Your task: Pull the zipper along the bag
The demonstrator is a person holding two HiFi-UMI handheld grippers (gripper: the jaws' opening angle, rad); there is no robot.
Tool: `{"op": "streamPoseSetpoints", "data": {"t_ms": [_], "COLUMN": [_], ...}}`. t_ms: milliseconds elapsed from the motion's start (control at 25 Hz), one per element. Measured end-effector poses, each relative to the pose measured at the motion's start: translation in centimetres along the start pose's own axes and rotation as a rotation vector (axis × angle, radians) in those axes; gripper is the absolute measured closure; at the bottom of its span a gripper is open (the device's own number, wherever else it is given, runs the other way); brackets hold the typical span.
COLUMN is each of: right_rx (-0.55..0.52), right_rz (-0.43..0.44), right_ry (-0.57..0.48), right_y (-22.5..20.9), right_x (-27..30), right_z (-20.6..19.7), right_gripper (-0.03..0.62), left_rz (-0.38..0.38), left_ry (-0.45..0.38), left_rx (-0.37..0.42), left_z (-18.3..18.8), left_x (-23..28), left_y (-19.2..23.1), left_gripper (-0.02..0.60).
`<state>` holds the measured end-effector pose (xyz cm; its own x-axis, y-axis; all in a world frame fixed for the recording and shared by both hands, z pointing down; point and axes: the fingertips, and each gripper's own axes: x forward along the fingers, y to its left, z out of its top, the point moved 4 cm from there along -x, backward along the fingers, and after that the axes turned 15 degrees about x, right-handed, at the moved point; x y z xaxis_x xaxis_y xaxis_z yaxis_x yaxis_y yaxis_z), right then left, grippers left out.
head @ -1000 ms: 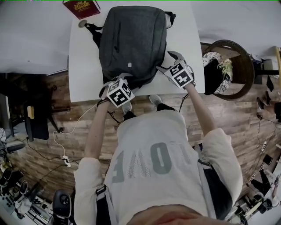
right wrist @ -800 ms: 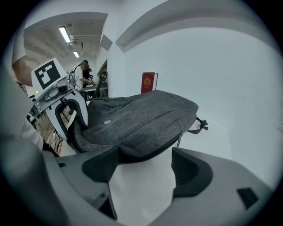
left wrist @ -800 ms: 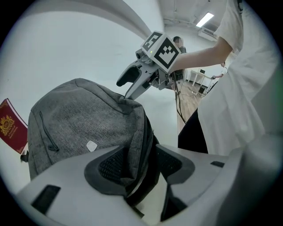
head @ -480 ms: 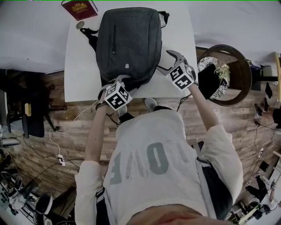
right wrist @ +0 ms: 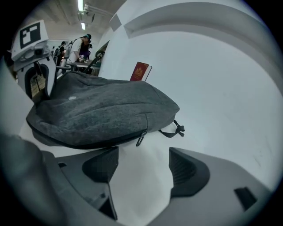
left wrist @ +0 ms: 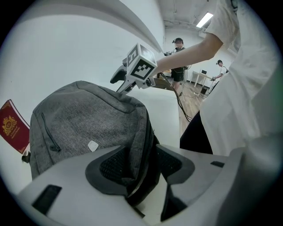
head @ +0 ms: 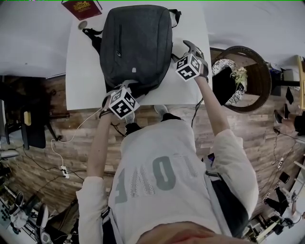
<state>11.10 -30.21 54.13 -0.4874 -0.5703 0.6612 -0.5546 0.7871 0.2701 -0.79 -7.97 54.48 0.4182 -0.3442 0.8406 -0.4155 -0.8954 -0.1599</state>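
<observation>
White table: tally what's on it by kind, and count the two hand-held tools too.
grey fabric backpack: 1
dark red booklet with a gold emblem: 1
small round object, too small to identify: 1
two-jaw tools: 2 (left tool clamped on the backpack's near edge; right tool open, empty)
Total: 5

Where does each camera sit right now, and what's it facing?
Head view: on the head, steeply down at backpack, table, torso, both arms.
Left gripper view: on left gripper, shut on backpack's edge; right gripper, forearm beyond.
Right gripper view: on right gripper, jaws open, facing zipper pull.
Shared: all show backpack, red booklet.
</observation>
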Motion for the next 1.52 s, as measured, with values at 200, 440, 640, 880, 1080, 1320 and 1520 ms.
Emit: {"op": "streamPoseSetpoints", "data": {"t_ms": [200,440,640,880,1080,1320,1520], "right_rx": [0.032,0.097,0.092,0.149,-0.030,-0.317,-0.379], "right_rz": [-0.038,-0.066,-0.062,-0.096,-0.047,0.045,0.165], "right_ry": [-0.008,-0.038,-0.065,-0.117,-0.084,-0.042,-0.015], "right_y": [-0.8,-1.6,-1.2,-1.8,-1.4,-0.5,0.0], "right_x": [1.8,2.9,3.2,2.9,3.6,3.5,3.8], "right_z": [0.2,0.6,0.7,1.7,2.0,2.2,2.2], "right_gripper": [0.233,0.233,0.252,0.462,0.461,0.387,0.422], "left_rz": [-0.002,-0.004,-0.007,-0.008,-0.012,-0.011,-0.009], "left_ry": [0.002,0.004,0.005,0.004,0.000,-0.004,-0.005], "left_rx": [-0.004,-0.003,-0.004,-0.005,-0.007,-0.006,-0.004], "left_z": [0.1,0.1,0.0,0.1,0.0,0.1,0.1], "left_x": [0.1,0.2,0.2,0.3,0.3,0.2,0.1], "left_y": [-0.1,0.0,0.0,0.0,0.1,0.1,0.1], "left_gripper": [0.360,0.359,0.360,0.360,0.360,0.360,0.360]}}
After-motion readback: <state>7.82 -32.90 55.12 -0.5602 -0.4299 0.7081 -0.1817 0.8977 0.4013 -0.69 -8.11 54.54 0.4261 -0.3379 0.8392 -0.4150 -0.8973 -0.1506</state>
